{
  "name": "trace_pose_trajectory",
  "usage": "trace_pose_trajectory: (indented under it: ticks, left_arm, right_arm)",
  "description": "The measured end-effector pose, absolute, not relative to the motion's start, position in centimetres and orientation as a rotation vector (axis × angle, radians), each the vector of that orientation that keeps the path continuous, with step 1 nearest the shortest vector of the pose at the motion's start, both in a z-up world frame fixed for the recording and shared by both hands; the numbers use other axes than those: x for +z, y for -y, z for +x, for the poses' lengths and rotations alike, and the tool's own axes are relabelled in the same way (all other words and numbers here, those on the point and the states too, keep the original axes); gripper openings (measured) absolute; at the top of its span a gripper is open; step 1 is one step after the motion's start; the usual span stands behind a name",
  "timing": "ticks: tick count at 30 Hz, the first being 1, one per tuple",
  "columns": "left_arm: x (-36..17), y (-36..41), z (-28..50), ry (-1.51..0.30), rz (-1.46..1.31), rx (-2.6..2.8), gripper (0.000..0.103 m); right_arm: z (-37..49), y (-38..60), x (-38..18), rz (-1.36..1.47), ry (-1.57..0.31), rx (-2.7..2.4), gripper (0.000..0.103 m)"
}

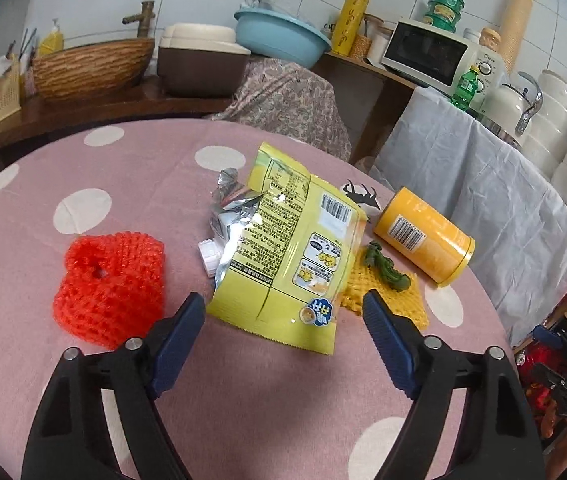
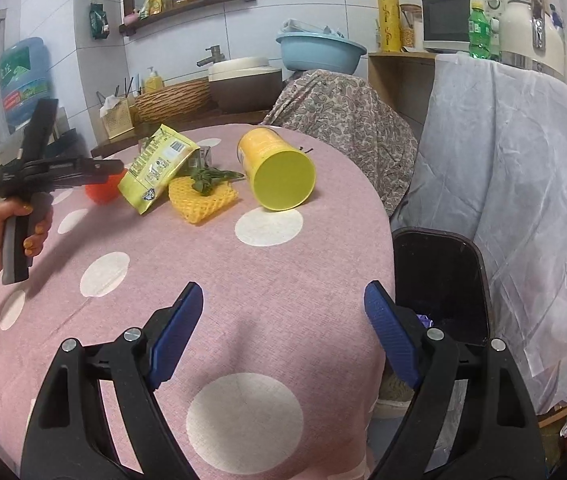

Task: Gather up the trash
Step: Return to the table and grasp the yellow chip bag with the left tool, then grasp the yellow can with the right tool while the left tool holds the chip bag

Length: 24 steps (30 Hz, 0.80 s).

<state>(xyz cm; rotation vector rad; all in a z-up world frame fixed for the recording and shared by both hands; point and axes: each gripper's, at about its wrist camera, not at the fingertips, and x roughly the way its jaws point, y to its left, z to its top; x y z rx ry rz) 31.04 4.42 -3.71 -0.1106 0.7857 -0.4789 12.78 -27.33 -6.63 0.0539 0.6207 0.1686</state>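
Left gripper [image 1: 283,304] jaws spread wide and empty, yellow snack bag [image 1: 287,248] flat on the pink dotted desk [image 1: 83,360] just ahead between them, red mesh net [image 1: 109,286] left, yellow can [image 1: 423,234] right, right gripper [image 2: 283,296] jaws likewise spread over bare desk, black bin [image 2: 439,280] perhaps just right.

The right gripper [image 2: 283,308] hangs over the table [image 2: 211,304], its blue fingers [image 2: 177,332] wide apart with nothing between them. Just past the right finger stands a dark bin [image 2: 439,280], below the table edge. Well ahead of the fingertips lie a can [image 2: 279,172] on its side, a yellow net [image 2: 201,198] with green scraps [image 2: 211,178] on it, a bag [image 2: 155,168] and an orange net [image 2: 103,192]. Far beyond the left finger, a hand [image 2: 19,228] holds the left gripper [image 2: 59,168].
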Motion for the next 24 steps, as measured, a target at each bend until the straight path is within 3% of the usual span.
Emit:
trace_pose_trajectory:
  ticks: [9, 24]
  left_arm:
    - [-5.0, -3.9, 33.6, -0.826, -0.052, -0.485, 0.072]
    - [-6.0, -4.2, 34.1, -0.89, -0.147, -0.572, 0.019]
  right_arm:
    - [12.6, 26.3, -6.2, 0.036, -0.621, 0.182, 0.082]
    - [15.2, 23.9, -5.9, -0.011, -0.639, 0.279, 0.082]
